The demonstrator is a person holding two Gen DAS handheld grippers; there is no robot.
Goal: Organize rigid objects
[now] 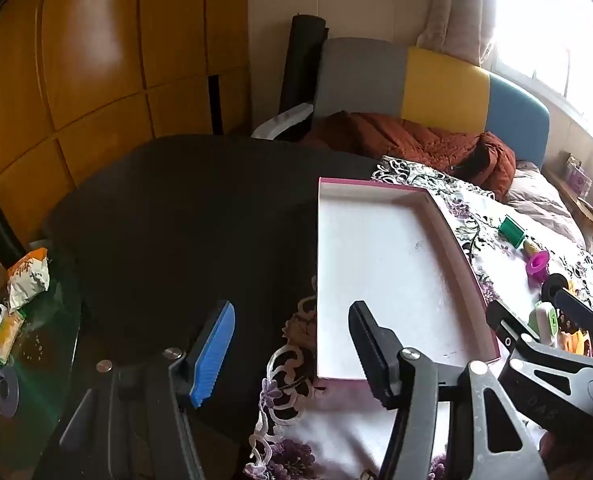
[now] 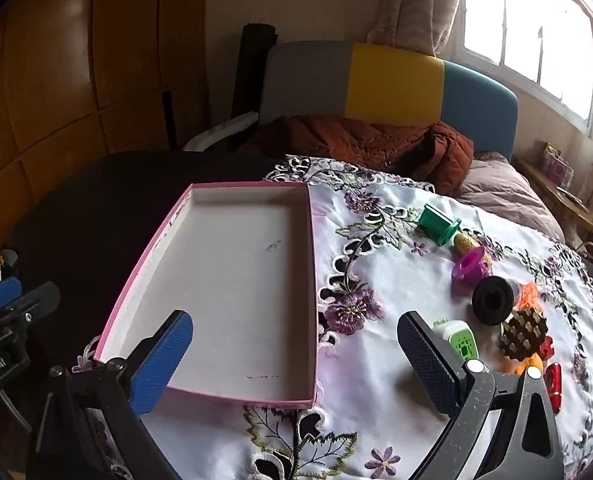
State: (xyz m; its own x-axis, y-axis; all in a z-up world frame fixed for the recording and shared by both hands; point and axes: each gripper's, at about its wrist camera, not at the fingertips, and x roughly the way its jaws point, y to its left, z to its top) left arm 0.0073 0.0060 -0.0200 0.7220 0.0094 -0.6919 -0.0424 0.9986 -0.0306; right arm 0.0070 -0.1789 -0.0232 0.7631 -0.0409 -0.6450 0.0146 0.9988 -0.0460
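An empty white tray with a pink rim [image 2: 232,280] [image 1: 376,272] lies on the flowered cloth [image 2: 376,392]. To its right sits a cluster of small items: a green spool [image 2: 438,222] [image 1: 512,230], a magenta piece [image 2: 470,268], a black cylinder [image 2: 494,300], a brown spiky piece [image 2: 522,332], a green-and-white gadget [image 2: 458,338] and a red piece [image 2: 552,380]. My right gripper [image 2: 296,356] hovers open over the tray's near right corner, and the gadget lies just outside its right finger. My left gripper [image 1: 292,344] stands open at the tray's left edge, holding nothing.
Left of the tray is a dark table surface [image 1: 184,220]. Snack packets [image 1: 28,276] lie on a glass top at the far left. Behind the table are a bed with a rust quilt [image 2: 376,140], a coloured headboard, wooden cabinets and a bright window.
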